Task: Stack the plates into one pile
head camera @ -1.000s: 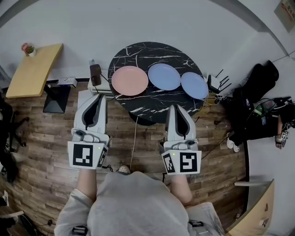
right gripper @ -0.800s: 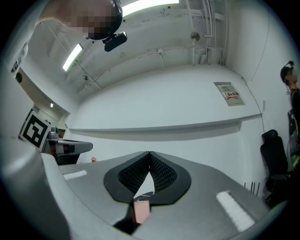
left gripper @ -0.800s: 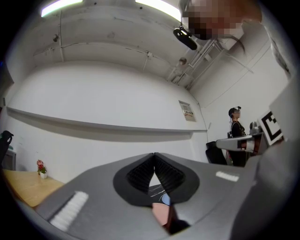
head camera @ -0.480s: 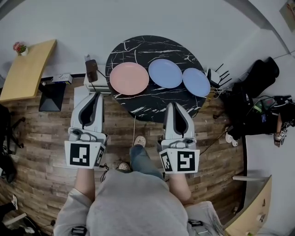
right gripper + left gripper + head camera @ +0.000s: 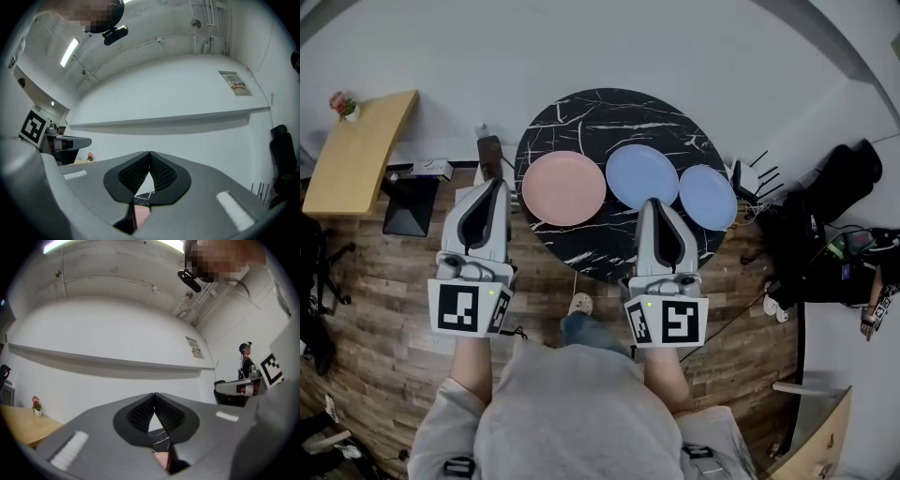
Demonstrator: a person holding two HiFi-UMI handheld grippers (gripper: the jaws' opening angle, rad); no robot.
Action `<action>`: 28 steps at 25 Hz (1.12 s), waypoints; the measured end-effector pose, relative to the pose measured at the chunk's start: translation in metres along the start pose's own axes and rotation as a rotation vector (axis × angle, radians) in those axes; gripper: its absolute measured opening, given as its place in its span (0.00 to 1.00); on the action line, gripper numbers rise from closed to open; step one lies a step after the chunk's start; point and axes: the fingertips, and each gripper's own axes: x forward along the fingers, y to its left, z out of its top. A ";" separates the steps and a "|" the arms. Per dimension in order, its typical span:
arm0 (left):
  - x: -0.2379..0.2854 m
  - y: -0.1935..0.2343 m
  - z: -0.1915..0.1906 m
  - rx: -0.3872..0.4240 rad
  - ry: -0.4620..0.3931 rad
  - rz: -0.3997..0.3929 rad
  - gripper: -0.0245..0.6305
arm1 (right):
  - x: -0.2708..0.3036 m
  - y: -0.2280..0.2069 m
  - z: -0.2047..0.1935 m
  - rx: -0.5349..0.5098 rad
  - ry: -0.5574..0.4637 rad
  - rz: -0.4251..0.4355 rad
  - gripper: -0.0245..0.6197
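Note:
Three plates lie in a row on a round black marble table: a pink plate at the left, a blue plate in the middle and a smaller blue plate at the right. My left gripper hangs shut and empty just off the table's left edge, beside the pink plate. The right gripper is shut and empty over the table's near part, its tip at the middle plate's near rim. In both gripper views the jaws meet at the tip, with a sliver of pink plate and marble below.
A wooden side table with a small flower pot stands at the left. A dark box and a white unit sit left of the marble table. Black bags and cables lie at the right. The floor is wood planks.
The table and plates have come closer in the head view. Both grippers have moved forward: the right one now reaches over the table, the left one stands beside the pink plate.

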 end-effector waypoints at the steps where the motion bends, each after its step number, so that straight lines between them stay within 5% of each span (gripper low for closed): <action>1: 0.009 0.000 0.000 0.004 -0.002 0.002 0.13 | 0.008 -0.005 -0.001 0.001 -0.003 0.004 0.04; 21: 0.118 0.006 -0.037 0.000 0.026 0.035 0.13 | 0.111 -0.055 -0.046 0.062 0.066 0.089 0.04; 28: 0.149 0.015 -0.062 -0.063 0.069 -0.046 0.13 | 0.134 -0.050 -0.073 0.090 0.165 0.059 0.04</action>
